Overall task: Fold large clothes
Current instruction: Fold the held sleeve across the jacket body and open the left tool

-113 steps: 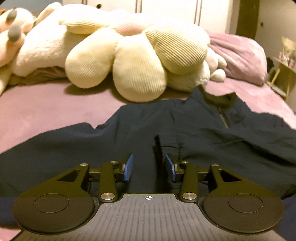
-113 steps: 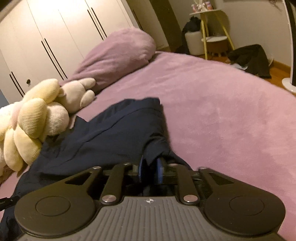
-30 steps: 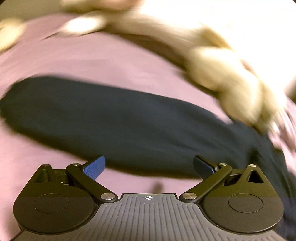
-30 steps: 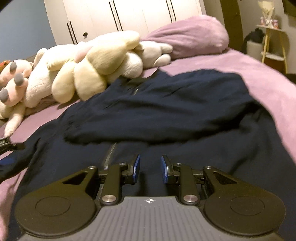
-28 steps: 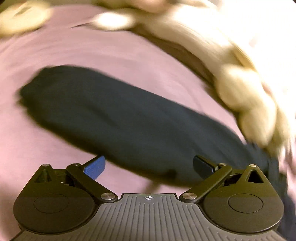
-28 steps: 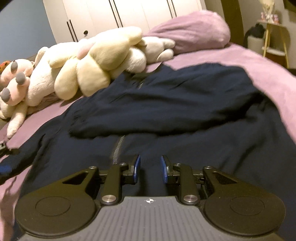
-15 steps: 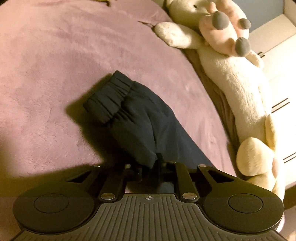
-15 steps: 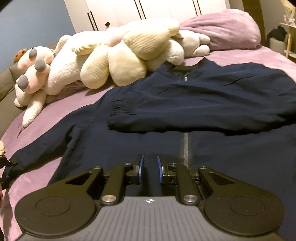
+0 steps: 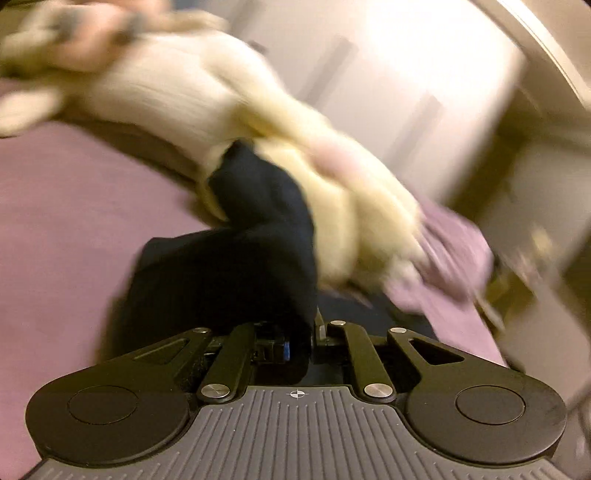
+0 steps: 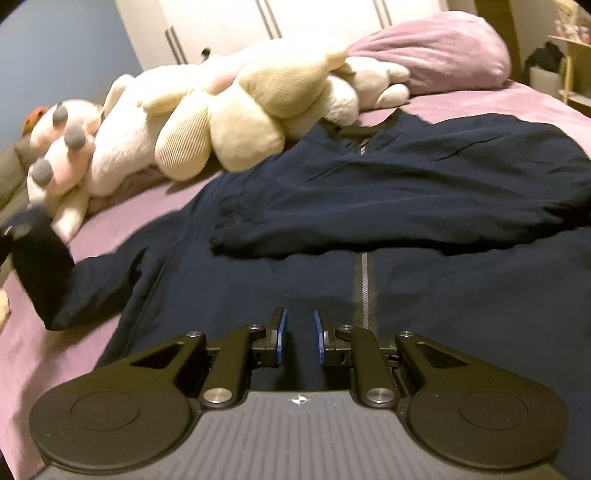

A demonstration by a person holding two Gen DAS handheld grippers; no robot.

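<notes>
A dark navy zip jacket (image 10: 388,206) lies spread on the purple bed, one sleeve folded across its chest. My left gripper (image 9: 300,341) is shut on the other sleeve (image 9: 255,240) and holds it lifted off the bed; the view is blurred. That raised sleeve also shows at the left edge of the right wrist view (image 10: 40,266). My right gripper (image 10: 299,334) hovers low over the jacket's lower front, left of the zipper (image 10: 364,284). Its jaws stand a little apart and hold nothing.
Cream and pink plush toys (image 10: 221,110) lie in a row along the head of the bed, touching the jacket's collar. A purple pillow (image 10: 436,51) sits behind them. White wardrobe doors (image 10: 280,18) stand beyond. A side table (image 10: 572,55) is at the far right.
My left gripper, shut on the sleeve cuff half a second ago, has lifted it and swung right toward the plush toys. My right gripper stays over the jacket front with its jaws slightly wider.
</notes>
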